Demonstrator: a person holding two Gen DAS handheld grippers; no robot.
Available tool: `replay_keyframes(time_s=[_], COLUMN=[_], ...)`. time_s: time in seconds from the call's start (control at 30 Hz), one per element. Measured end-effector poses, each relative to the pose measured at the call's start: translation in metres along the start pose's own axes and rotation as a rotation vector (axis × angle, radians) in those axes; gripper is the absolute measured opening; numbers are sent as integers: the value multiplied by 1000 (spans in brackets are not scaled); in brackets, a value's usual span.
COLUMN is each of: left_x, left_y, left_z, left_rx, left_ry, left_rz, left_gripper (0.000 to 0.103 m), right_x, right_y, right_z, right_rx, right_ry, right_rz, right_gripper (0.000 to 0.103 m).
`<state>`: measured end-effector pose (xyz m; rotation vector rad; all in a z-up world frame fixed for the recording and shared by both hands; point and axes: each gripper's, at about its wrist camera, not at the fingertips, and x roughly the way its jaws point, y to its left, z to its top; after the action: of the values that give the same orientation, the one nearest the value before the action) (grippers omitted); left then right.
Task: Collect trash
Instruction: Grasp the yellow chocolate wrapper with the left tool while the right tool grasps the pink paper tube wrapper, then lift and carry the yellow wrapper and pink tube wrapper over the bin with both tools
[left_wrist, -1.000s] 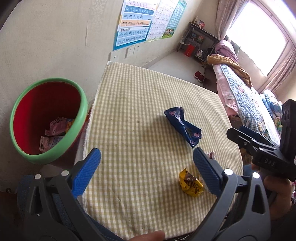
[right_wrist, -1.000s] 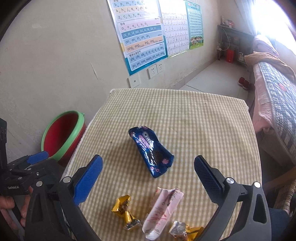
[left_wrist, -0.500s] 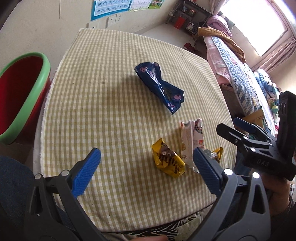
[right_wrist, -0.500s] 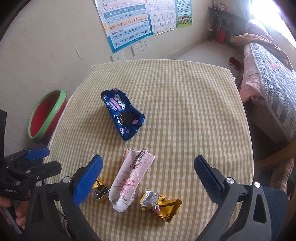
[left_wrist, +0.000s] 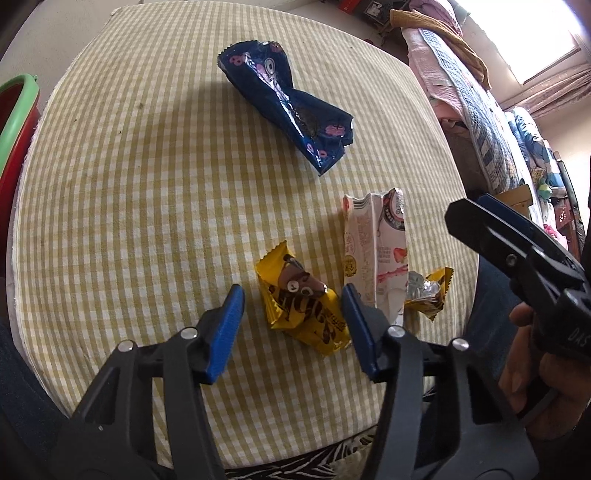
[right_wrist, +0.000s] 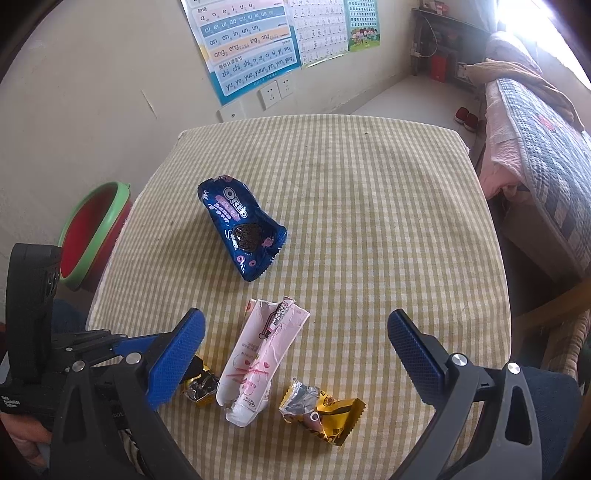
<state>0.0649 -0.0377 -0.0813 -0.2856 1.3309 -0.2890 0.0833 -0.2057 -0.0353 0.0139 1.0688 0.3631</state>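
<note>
Trash lies on the checked tablecloth (right_wrist: 369, 206): a blue cookie bag (right_wrist: 242, 229) mid-table, a pink-and-white wrapper (right_wrist: 258, 362) nearer the person, and two yellow candy wrappers either side of it. The left gripper (left_wrist: 291, 310), its jaws just closing, straddles one yellow wrapper (left_wrist: 299, 306) without visibly pressing it. The right gripper (right_wrist: 295, 350) hangs spread wide above the pink wrapper. The red, green-rimmed bin (right_wrist: 94, 229) stands beside the table's left edge; its contents are hidden.

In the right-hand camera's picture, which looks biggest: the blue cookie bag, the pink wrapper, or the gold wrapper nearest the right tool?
1. Blue cookie bag and pink wrapper: look about alike; the pink one lies nearer the camera, so unsure.
2. Gold wrapper: clearly smallest.
</note>
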Motion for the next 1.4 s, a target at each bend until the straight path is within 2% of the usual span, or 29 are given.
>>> replay_keyframes(time_s=[0.03, 0.07, 0.23, 0.4, 0.53, 0.7, 0.93, 0.97, 1.03, 1.4], left_x=[1, 2, -4, -19, -34, -45, -47, -47, -49, -69], left_y=[-1, -3, 0, 11, 19, 31, 38, 38, 38, 44], left_z=[0, 0, -4, -2, 1, 2, 0, -1, -1, 1], left_rx=[5, 10, 7, 3, 9, -4, -23, -24, -21, -34], left_ry=[3, 4, -15, -54, -94, -115, -121, -123, -130, -188], left_rz=[-8, -12, -9, 46, 97, 118, 107, 106, 108, 111], left_gripper=[41, 39, 35, 35, 35, 35, 35, 35, 35, 35], right_x=[1, 2, 9, 18, 29, 45, 66, 67, 65, 41], right_y=[0, 1, 5, 13, 17, 18, 24, 27, 30, 38], right_z=[0, -1, -4, -8, -9, -9, -11, -10, -10, 2], right_rx=[1, 2, -10, -21, -21, -18, -21, -26, -37, -53], right_ry=[3, 6, 22, 47, 76, 123, 202, 203, 195, 111], right_rz=[1, 2, 10, 25, 33, 32, 59, 64, 71, 68], right_gripper=[96, 96, 96, 95, 90, 78, 46, 44, 33, 31])
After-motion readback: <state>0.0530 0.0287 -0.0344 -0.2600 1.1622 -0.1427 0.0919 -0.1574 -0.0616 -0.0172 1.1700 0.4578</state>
